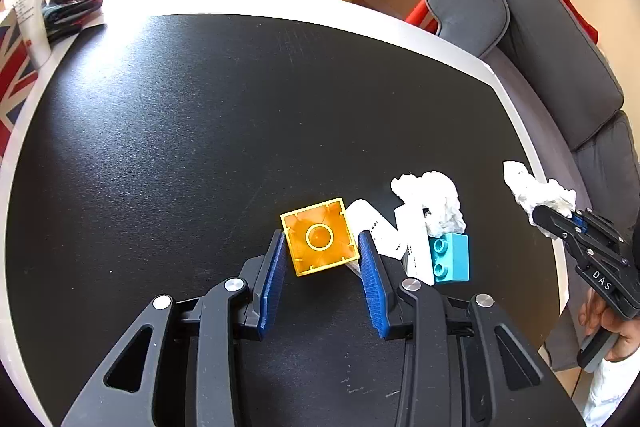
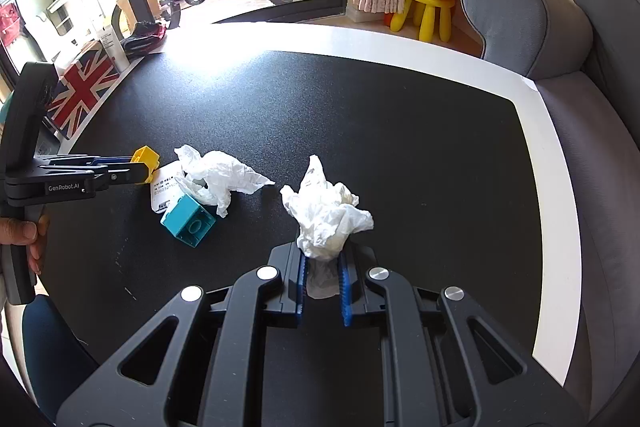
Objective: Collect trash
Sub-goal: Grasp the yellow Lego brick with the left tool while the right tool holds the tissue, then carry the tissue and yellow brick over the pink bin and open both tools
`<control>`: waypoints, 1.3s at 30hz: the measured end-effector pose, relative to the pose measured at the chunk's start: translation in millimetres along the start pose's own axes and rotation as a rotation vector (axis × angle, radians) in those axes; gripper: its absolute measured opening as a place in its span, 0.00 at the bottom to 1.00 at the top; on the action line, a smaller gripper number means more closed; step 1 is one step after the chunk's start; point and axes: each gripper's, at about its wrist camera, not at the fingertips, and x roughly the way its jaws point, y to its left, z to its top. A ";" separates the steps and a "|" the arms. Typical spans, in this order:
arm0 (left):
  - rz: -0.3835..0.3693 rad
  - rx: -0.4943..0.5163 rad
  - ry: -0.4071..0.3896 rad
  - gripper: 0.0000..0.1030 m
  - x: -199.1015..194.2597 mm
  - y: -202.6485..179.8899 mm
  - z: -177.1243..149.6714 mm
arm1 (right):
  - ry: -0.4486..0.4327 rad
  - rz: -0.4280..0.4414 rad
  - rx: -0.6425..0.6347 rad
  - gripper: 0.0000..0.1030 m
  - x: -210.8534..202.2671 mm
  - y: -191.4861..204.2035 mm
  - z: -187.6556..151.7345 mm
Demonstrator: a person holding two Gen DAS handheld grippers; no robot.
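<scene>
Black matte worktop (image 2: pixel 360 115) with a white border: we list it first as the largest item, bearing all the rest.

Right tongs (image 2: pixel 322 287), black with blue pads: nearly closed, clamping the base of a crumpled white tissue wad (image 2: pixel 326 215). The wad stands up out of the pads, long axis roughly vertical, its peak pointing away from us. In the left view it hangs near the worktop's right edge (image 1: pixel 536 193).

Left tongs (image 1: pixel 322 267): partly open around a translucent orange square building block (image 1: pixel 319 237), pads touching or nearly touching its sides. The block's hollow underside faces the camera. We cannot tell whether it is lifted.

Second crumpled white tissue (image 2: pixel 218 177): loose on the worktop, long axis running left to right, its tail pointing right.

White printed paper slip (image 1: pixel 412 247): flat, partly under that tissue, long axis running towards and away from us.

Teal plastic building block (image 2: pixel 189 222): on its side, touching the slip.

Progress, as we judge it: early. One tissue is in hand, nothing visibly binned, no bin in view. The second tissue and the slip remain.
</scene>
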 end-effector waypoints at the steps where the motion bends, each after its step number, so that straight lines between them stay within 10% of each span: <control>1: 0.001 0.004 -0.003 0.35 -0.6 -1.5 -0.1 | -0.002 0.002 -0.001 0.12 0.0 0.9 0.2; 39: 0.051 0.324 -0.225 0.34 -149.5 -58.0 -122.5 | -0.142 0.122 -0.160 0.12 -133.5 98.1 -91.6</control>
